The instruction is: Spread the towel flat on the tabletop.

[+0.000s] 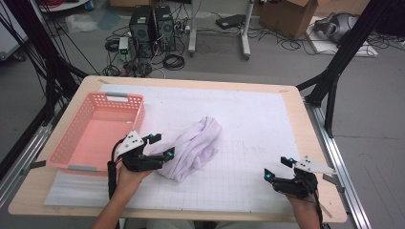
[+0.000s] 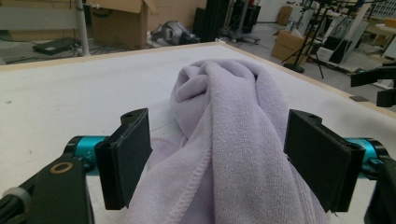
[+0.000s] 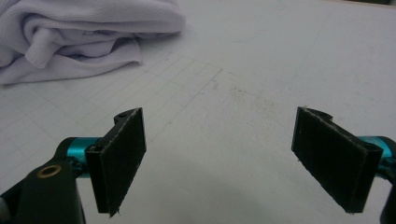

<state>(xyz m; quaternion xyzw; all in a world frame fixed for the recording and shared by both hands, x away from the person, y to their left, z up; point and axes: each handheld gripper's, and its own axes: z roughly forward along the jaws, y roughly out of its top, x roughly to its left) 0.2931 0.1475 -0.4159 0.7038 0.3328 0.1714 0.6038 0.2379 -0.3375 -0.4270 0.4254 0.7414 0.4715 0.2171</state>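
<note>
The towel (image 1: 195, 148) lies mid-table (image 1: 286, 95), the basket (image 1: 90, 131) to its left.

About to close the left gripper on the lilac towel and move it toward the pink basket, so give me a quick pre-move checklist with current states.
1. Towel between the left gripper's jaws: ok, the lilac towel sits between both pads in the left gripper view.
2. Left jaws open wide enough: ok, a pad stands at each side of the fold.
3. Grip takes the whole towel: cannot tell, much of the bundle lies beyond the jaws.
4. Pink basket free to receive: ok, its inside looks empty in the high view.
5. Right gripper clear of the towel: ok, open over bare mat, apart from the cloth.
</note>
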